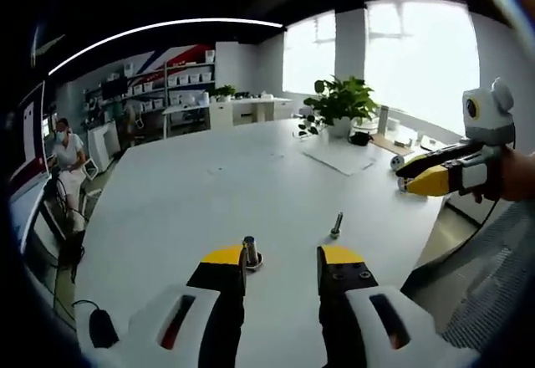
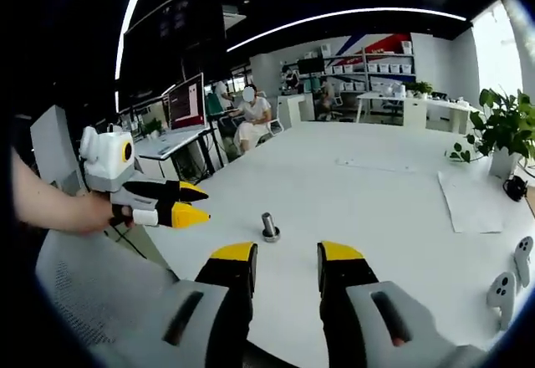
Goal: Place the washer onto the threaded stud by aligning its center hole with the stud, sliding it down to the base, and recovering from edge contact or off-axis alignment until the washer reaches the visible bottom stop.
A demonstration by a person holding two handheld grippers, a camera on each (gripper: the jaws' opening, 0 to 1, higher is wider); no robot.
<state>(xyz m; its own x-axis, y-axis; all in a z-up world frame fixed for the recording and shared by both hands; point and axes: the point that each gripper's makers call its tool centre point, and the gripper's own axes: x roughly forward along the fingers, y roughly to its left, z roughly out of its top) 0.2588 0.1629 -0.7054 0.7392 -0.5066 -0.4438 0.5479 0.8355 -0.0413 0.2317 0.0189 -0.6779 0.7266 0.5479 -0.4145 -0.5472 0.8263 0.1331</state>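
A short grey threaded stud stands upright on the white table, just ahead of my left jaw tip. A flat metal ring, seemingly the washer, lies around its foot. My left gripper is open and holds nothing. A second, thinner bolt stands a little farther off to the right. In the right gripper view the stud stands ahead of my right gripper, which is open and empty, with the ring at the stud's base. The left gripper hangs at the left there, and the right gripper at the right of the left gripper view.
A potted plant and a paper sheet sit at the table's far side. Two white hand controllers lie at one edge. A mesh chair stands close by. A person sits at a desk beyond the table.
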